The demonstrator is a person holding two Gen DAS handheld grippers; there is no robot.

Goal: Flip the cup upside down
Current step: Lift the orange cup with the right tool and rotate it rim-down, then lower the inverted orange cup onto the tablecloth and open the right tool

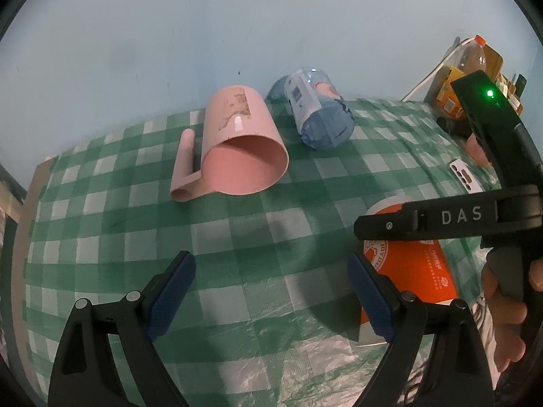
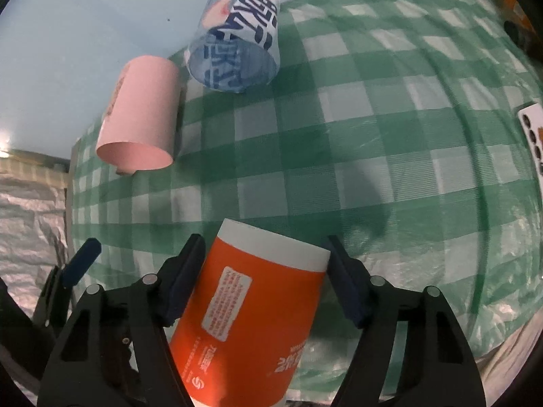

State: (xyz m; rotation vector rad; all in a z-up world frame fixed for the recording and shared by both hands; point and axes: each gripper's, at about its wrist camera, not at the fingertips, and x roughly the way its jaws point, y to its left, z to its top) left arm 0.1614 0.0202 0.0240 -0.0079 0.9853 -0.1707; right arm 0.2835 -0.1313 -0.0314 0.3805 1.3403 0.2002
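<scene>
An orange and white paper cup (image 2: 251, 308) lies tilted between the fingers of my right gripper (image 2: 268, 278). The jaws stand wide around it, the left pad touching its side; whether they grip it is unclear. The same cup (image 1: 407, 271) shows in the left wrist view under the right gripper's black body (image 1: 448, 217). My left gripper (image 1: 271, 291) is open and empty above the checked cloth. A pink mug (image 1: 237, 146) lies on its side, mouth toward me, also in the right wrist view (image 2: 139, 125). A blue cup (image 1: 319, 112) lies on its side beside it (image 2: 237, 44).
A green and white checked cloth (image 1: 237, 237) covers the table, against a pale blue wall (image 1: 203, 34). A bottle and boxes (image 1: 475, 68) stand at the far right. A white phone (image 2: 532, 132) lies at the right. Crinkled plastic (image 2: 30, 210) lies off the left edge.
</scene>
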